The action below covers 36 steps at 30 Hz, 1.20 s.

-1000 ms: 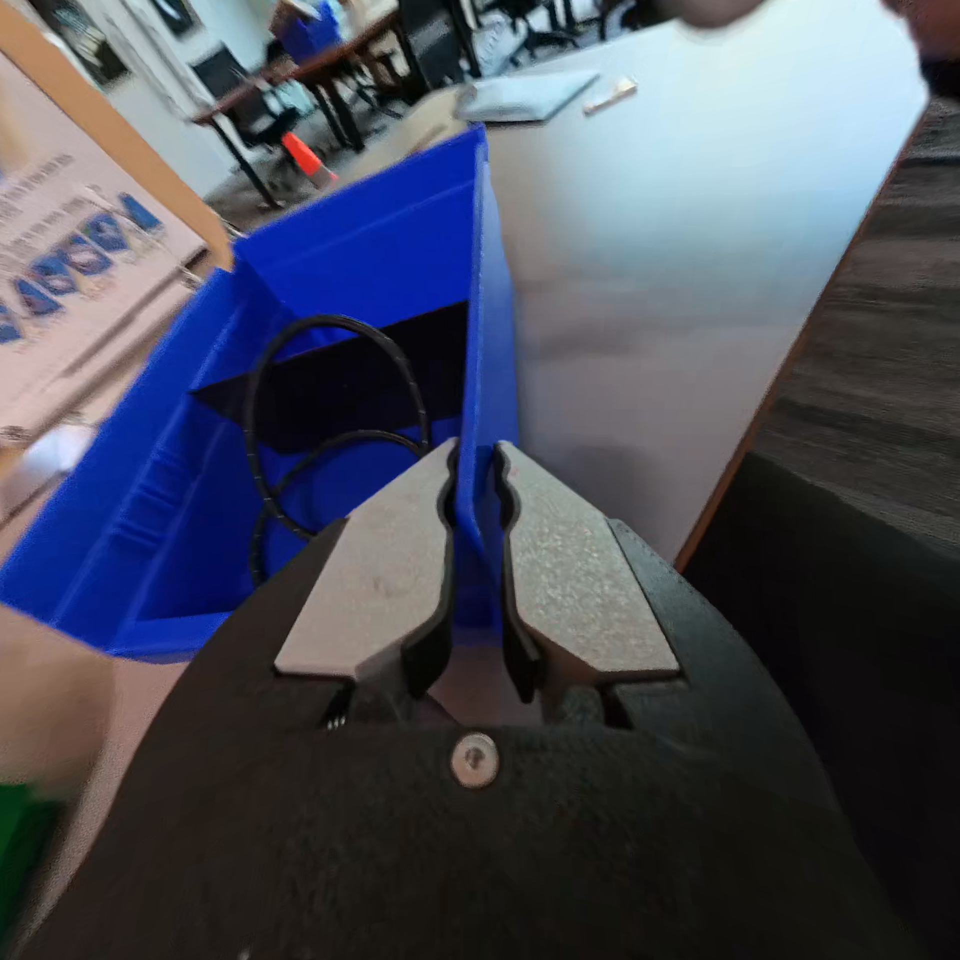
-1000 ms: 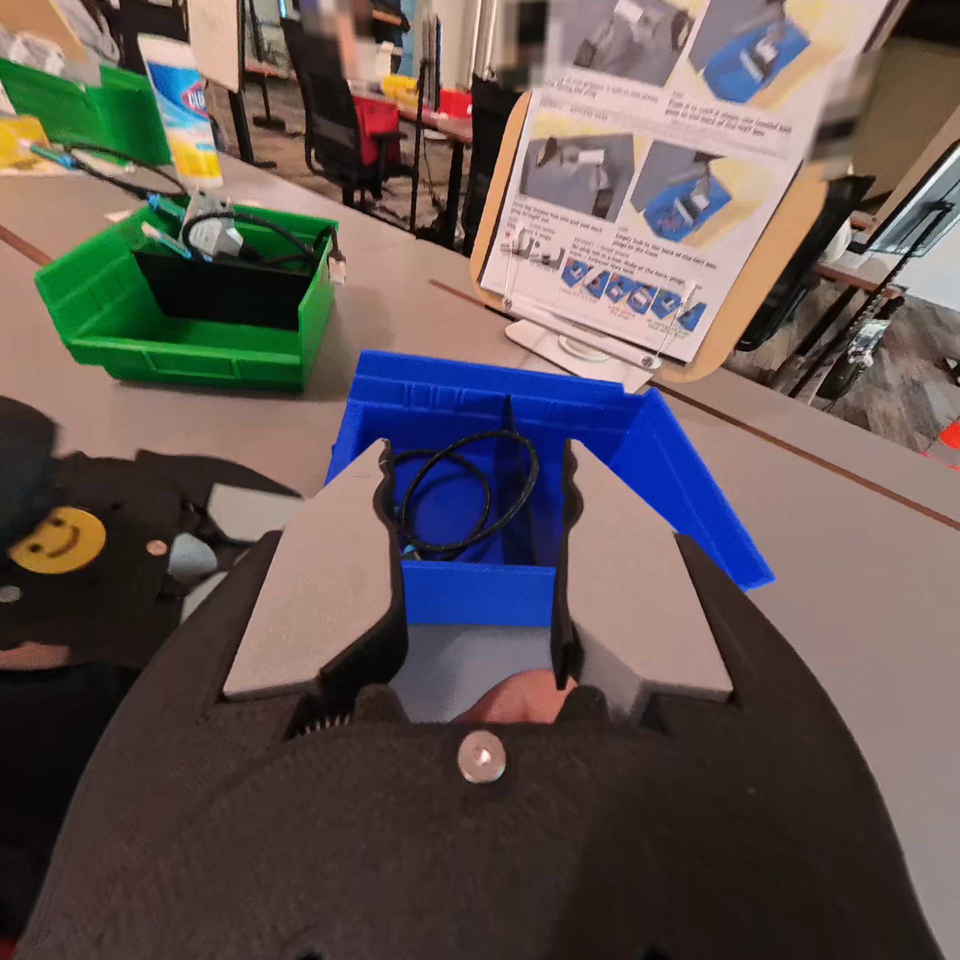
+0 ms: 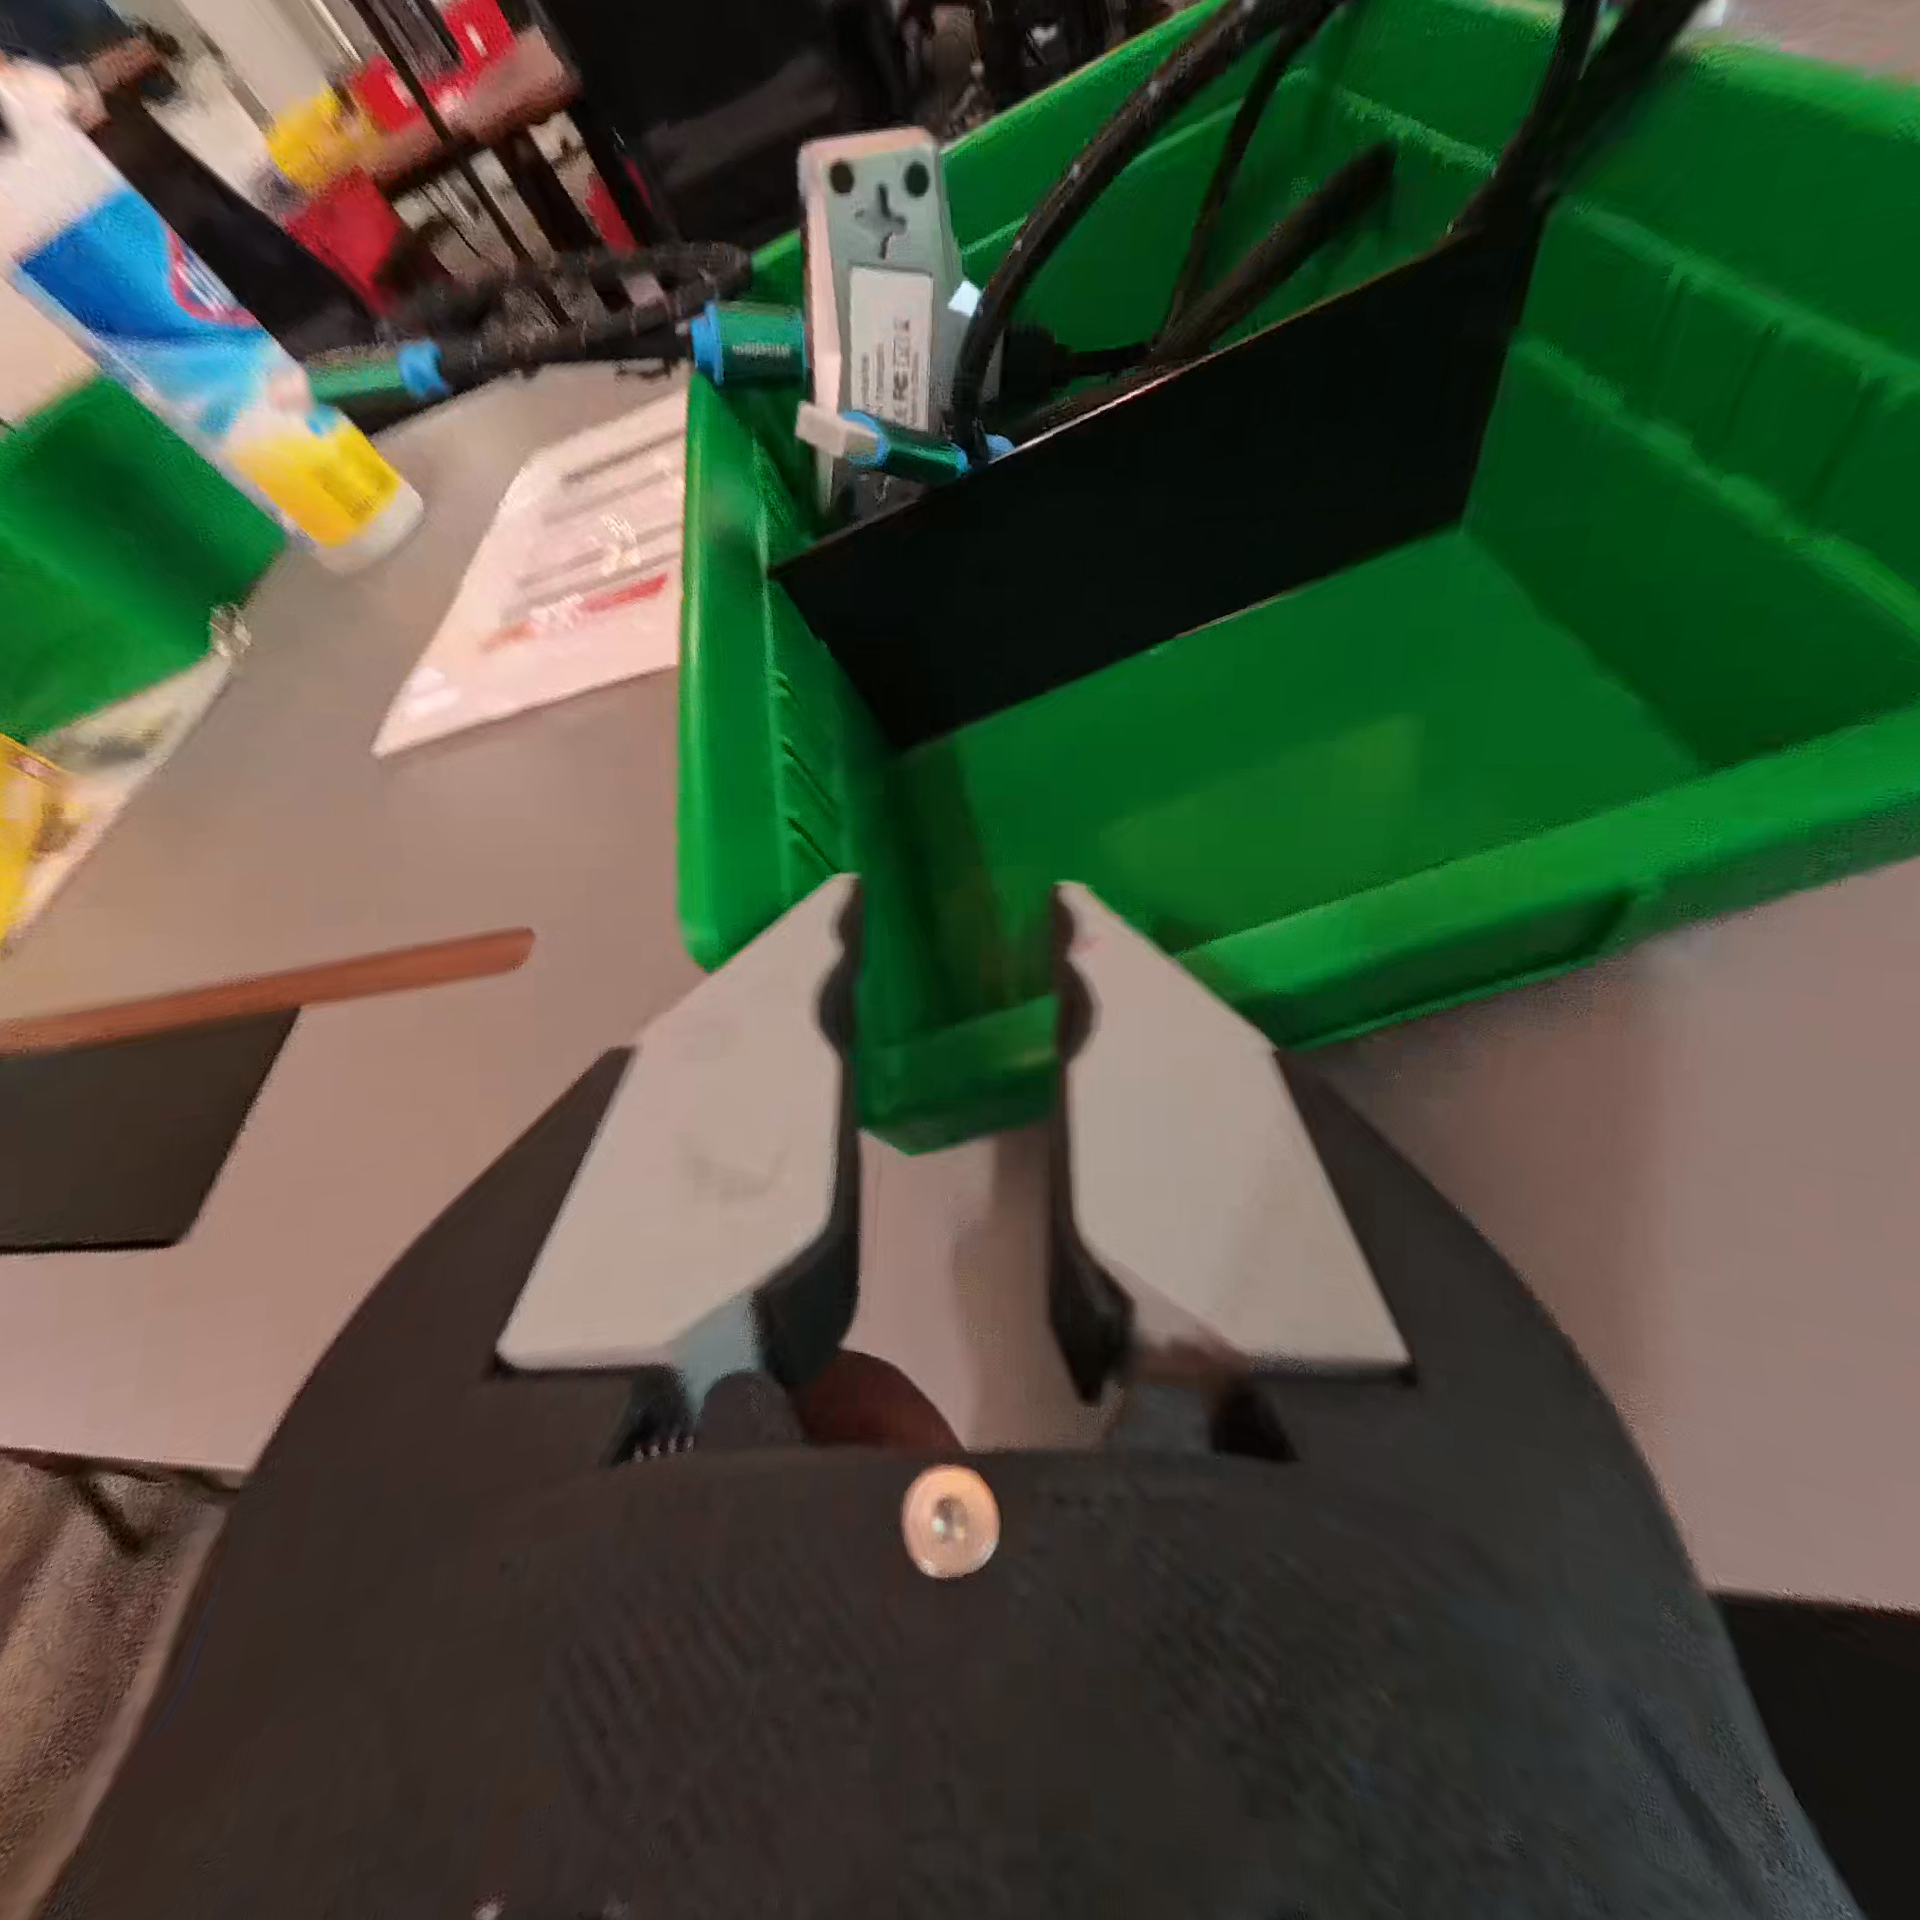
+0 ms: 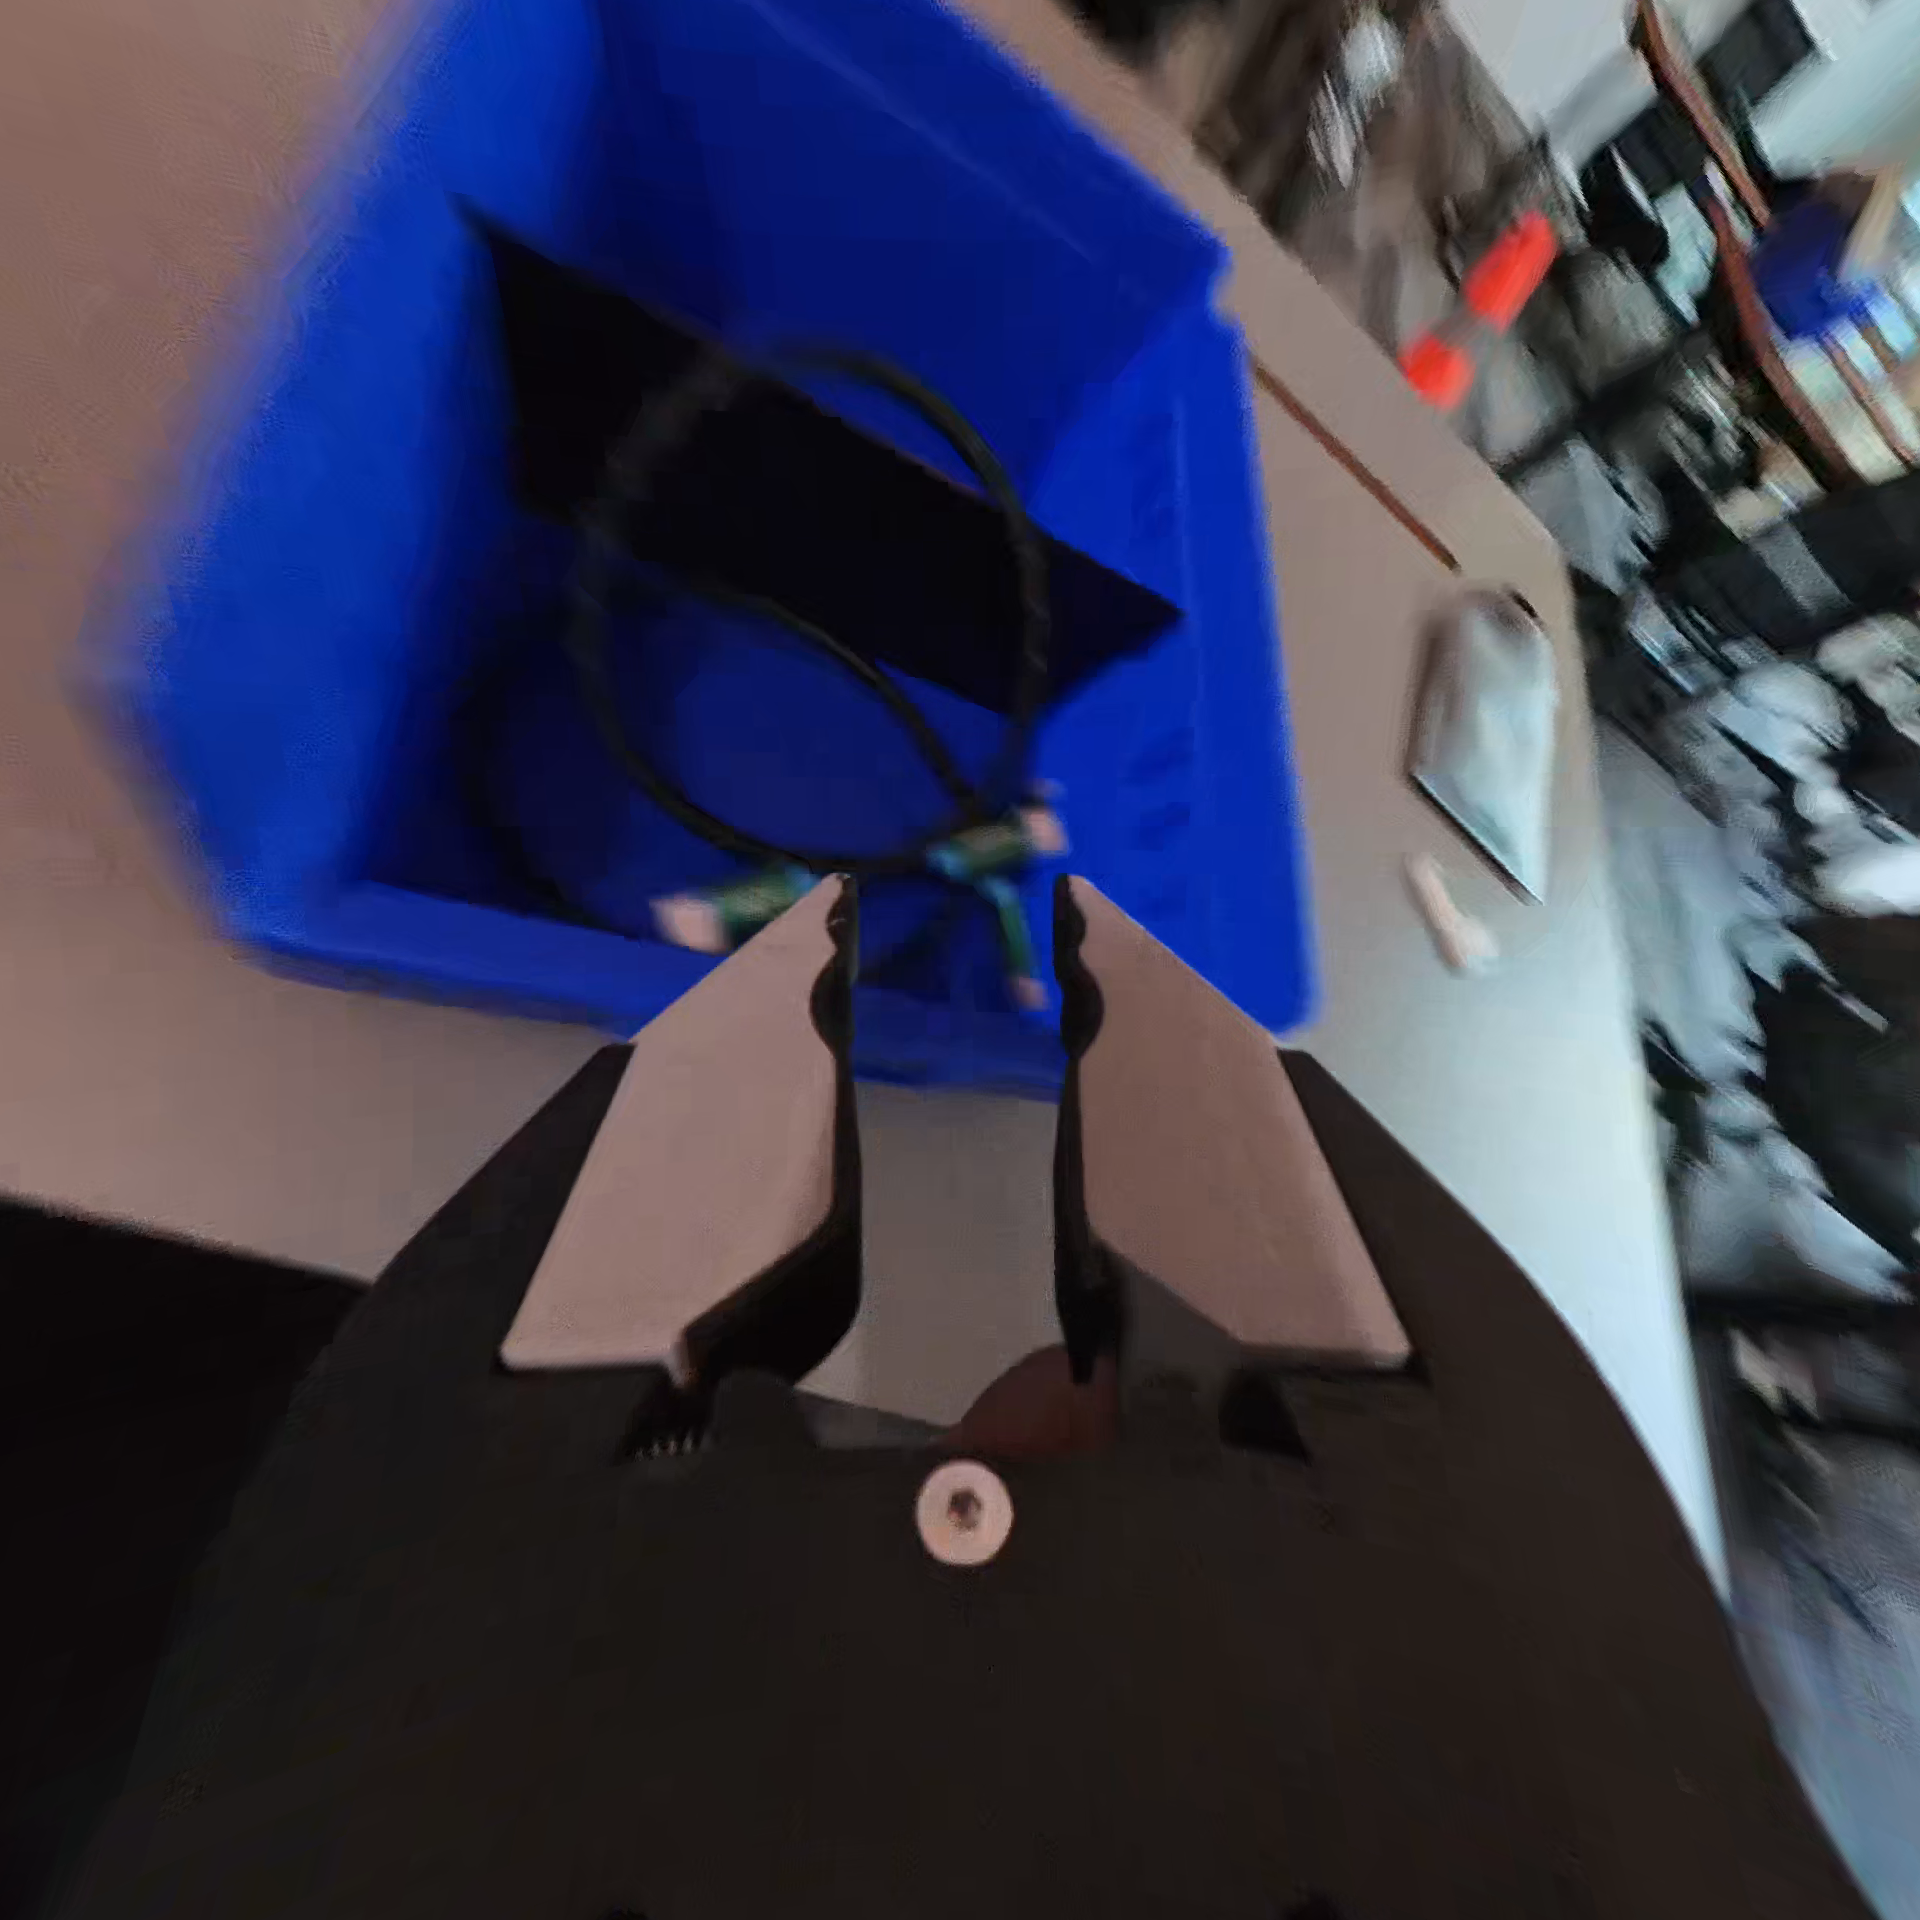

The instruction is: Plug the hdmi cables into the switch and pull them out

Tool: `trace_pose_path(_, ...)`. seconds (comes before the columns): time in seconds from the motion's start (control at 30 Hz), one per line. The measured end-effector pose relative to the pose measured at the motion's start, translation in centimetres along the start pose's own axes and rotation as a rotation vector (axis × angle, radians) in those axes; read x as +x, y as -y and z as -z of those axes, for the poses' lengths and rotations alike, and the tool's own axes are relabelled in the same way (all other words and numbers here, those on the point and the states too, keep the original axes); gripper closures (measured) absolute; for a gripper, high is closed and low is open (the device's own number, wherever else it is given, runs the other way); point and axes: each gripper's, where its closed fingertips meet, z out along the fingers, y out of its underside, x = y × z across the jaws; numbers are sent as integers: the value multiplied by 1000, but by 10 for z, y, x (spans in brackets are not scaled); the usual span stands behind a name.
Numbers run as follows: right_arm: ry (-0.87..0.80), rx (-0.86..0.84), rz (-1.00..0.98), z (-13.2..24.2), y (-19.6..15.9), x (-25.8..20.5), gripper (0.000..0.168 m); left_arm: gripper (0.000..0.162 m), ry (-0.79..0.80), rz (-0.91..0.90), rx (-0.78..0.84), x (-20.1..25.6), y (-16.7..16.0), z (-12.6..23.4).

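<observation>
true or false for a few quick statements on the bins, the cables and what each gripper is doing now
1. The left gripper is open, at the near corner of the green bin. True.
2. The right gripper is clamped on a cable. False: it is open and holds nothing.
3. The switch stands in the green bin behind a black divider. True.
4. The blue bin holds only its divider. False: a coiled black cable with green plugs lies in it.
5. A spray bottle stands inside the green bin. False: it stands on the table.
</observation>
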Motion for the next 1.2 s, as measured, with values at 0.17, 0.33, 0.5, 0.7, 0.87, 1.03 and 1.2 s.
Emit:
trace_pose_path(0.17,249,257,-50,33,30,-53,133,104,-255,155,164,39,42,43)
trace_pose_path(0.33,505,313,-169,36,39,-85,103,93,-445,64,172,120,65,55)
trace_pose_path(0.5,474,287,-221,7,38,-98,108,113,-363,5,146,152,71,17)
trace_pose_path(0.7,156,272,-85,-25,33,-86,160,153,-148,-136,166,134,66,-6)
trace_pose_path(0.87,86,246,-74,-17,17,-74,157,158,-116,-125,149,96,50,-2)
trace_pose_path(1.03,0,203,-97,-2,-11,-51,157,158,-167,-54,122,73,38,0)
trace_pose_path(1.2,-62,147,-193,-11,-27,-20,162,159,-258,-70,134,98,45,5)
